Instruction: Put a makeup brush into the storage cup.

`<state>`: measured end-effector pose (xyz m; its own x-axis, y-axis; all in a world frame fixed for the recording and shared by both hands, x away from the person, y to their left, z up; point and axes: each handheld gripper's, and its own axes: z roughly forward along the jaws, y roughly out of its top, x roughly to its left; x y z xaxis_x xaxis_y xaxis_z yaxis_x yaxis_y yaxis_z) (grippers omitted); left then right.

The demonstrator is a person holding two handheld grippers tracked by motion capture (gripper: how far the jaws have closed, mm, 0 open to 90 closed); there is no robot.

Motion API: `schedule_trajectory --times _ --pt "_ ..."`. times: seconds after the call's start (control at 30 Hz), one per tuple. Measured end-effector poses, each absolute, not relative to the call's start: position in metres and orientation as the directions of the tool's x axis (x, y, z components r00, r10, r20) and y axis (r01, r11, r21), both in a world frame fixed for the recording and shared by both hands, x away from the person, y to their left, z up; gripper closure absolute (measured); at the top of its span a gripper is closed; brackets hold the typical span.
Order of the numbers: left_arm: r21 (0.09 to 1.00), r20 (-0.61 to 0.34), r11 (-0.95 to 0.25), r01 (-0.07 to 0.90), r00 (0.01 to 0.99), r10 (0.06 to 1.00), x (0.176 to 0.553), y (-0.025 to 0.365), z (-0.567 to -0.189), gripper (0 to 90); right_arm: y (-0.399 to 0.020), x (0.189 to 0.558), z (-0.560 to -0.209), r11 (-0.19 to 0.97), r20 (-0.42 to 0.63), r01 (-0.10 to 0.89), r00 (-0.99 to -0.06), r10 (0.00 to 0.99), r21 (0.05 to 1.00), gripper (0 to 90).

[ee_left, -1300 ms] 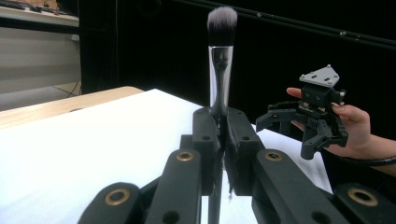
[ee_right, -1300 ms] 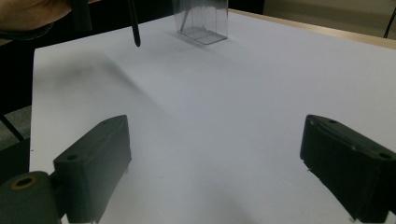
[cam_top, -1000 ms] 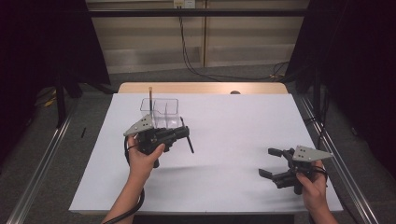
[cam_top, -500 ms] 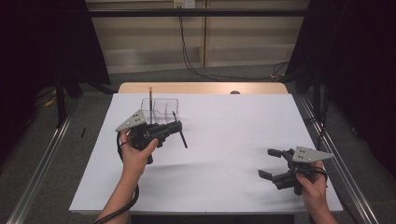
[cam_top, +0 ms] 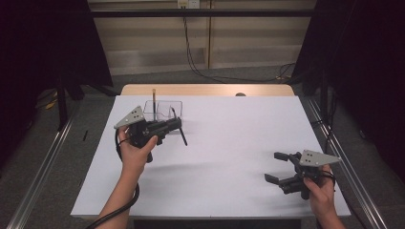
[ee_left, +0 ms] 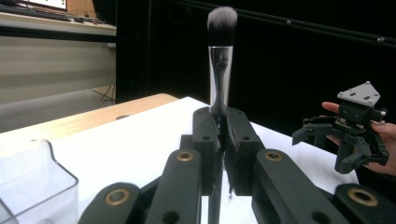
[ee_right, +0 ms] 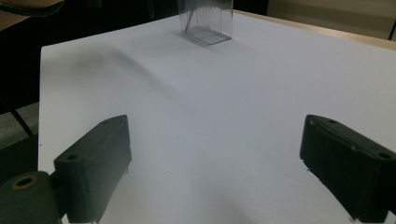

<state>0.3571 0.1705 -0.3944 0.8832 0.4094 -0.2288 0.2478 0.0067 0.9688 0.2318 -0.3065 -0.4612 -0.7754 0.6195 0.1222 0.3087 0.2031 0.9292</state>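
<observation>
White table (cam_top: pixel 229 143) — unbranded makeup brush (ee_left: pixel 221 60)

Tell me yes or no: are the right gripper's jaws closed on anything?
No. In the right gripper view the right gripper has its jaws standing wide apart, with bare white table between them.
</observation>
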Motion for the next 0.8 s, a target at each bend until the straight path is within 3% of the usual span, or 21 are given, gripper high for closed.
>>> schedule_trajectory --times 0.8 --pt "0.972 -0.203 -0.010 0.235 0.859 0.470 0.376 0.183 -0.378 84.0 -0.307 0.232 -0.462 0.207 0.119 0.308 -0.776 0.619 0.929 8.5"
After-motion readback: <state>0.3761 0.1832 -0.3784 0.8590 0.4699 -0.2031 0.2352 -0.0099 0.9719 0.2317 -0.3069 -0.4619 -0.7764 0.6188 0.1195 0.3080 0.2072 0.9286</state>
